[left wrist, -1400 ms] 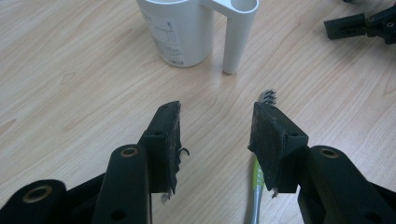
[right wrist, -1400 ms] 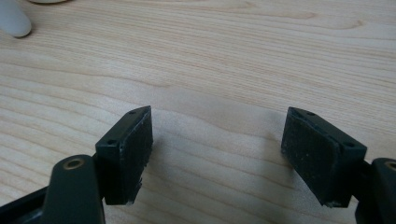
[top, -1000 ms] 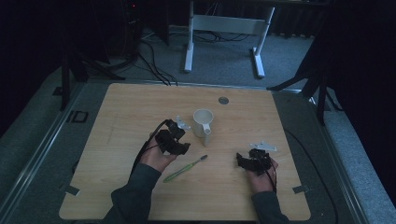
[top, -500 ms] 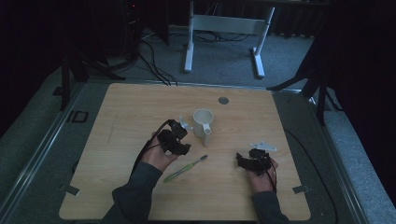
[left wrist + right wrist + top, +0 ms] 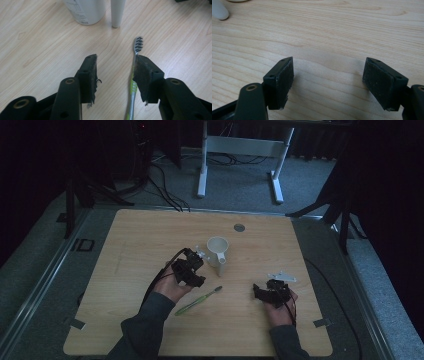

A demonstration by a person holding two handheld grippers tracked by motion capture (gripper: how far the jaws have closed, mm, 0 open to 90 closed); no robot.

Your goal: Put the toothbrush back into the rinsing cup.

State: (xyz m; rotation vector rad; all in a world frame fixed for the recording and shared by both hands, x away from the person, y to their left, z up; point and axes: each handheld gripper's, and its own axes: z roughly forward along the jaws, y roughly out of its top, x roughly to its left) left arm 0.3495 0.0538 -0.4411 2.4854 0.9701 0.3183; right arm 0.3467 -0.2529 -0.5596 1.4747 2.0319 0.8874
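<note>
**Toothbrush lies diagonally beside the left gripper**

One green toothbrush [image 5: 199,301] lies flat on the table [image 5: 125,235], bristled head far-right toward the single white mug [image 5: 218,251], handle near-left. The left gripper [image 5: 116,75] hangs over it, jaws half open and just closing, gripping nothing. The right gripper [image 5: 328,83] gapes wide, empty, over bare wood near the right edge.

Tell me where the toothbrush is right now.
In the high view the toothbrush lies on the table, below the white mug, just right of the left gripper.
</note>
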